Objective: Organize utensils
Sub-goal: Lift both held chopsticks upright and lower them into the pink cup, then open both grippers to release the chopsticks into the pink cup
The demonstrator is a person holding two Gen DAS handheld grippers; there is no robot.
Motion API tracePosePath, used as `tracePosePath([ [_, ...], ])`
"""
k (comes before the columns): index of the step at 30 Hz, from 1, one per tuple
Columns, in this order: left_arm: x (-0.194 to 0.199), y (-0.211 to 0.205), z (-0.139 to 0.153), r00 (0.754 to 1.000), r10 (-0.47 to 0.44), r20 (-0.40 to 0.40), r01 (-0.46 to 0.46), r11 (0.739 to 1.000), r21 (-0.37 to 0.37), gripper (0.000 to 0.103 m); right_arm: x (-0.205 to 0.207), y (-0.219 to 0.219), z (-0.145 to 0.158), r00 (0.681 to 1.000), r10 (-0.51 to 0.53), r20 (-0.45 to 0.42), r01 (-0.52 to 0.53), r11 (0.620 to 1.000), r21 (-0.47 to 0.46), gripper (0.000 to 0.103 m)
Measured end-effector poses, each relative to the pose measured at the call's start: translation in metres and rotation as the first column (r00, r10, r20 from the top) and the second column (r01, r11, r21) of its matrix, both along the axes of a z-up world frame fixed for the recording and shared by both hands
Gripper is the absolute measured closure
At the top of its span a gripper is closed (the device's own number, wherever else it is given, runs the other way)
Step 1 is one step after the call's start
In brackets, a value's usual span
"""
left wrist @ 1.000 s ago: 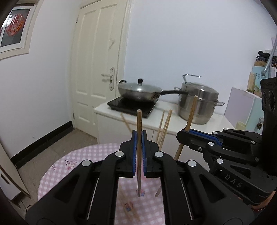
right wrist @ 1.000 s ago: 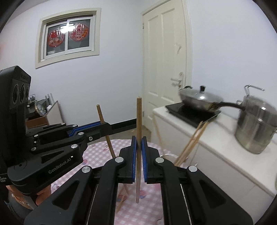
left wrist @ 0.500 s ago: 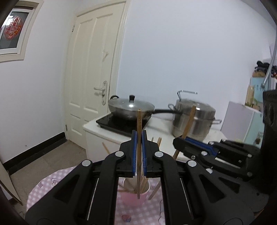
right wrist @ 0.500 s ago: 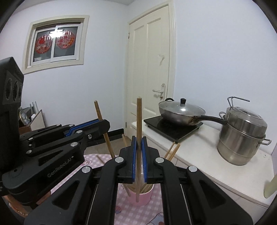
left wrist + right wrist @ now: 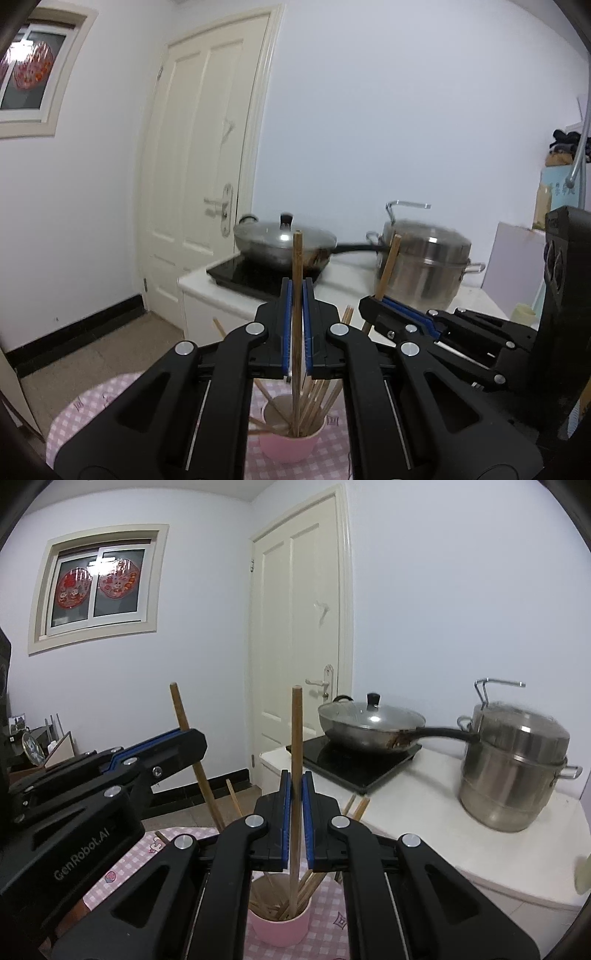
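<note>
Two chopsticks are being lowered into the pink cup, one per gripper. The left gripper is pinching its chopstick upright between the blue pads, its jaws closed to the stick's width; the lower end is already reaching inside the cup among the sticks leaning there. Holding it vertical is probably what lets it slip past that fanned bundle without snagging. The right gripper is gripping its own chopstick the same way — upright, jaws narrowed onto it, tip down in the cup.

Both grippers are hovering above the cup on the pink checked cloth, angled toward each other and close side by side — each showing at the edge of the other's view. Beyond, a wok and steel pot are sitting on the white counter.
</note>
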State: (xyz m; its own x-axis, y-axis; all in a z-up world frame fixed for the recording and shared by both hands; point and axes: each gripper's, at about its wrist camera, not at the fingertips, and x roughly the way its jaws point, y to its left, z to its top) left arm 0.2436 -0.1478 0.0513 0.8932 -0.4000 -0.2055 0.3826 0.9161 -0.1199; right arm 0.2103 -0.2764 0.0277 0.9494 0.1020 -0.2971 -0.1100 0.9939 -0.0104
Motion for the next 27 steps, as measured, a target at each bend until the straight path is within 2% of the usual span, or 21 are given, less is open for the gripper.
tracePosePath([
  [12, 0.001, -0.007, -0.041, 0.998, -0.02, -0.059, 0.023, 0.999, 0.047, 0.097, 0.001, -0.013, -0.032, 0.997, 0.002, -0.082, 0.002, 0.999, 0.049, 0.099],
  [23, 0.002, -0.011, -0.056, 0.994, -0.029, -0.106, 0.038, 0.996, 0.084, 0.097, 0.001, -0.011, -0.046, 0.992, 0.004, -0.129, 0.001, 0.999, 0.044, 0.098],
  [27, 0.007, -0.008, -0.059, 0.99, -0.038, -0.138, 0.048, 0.996, 0.076, 0.097, 0.001, -0.011, -0.049, 0.99, -0.002, -0.141, 0.008, 0.999, 0.043, 0.098],
])
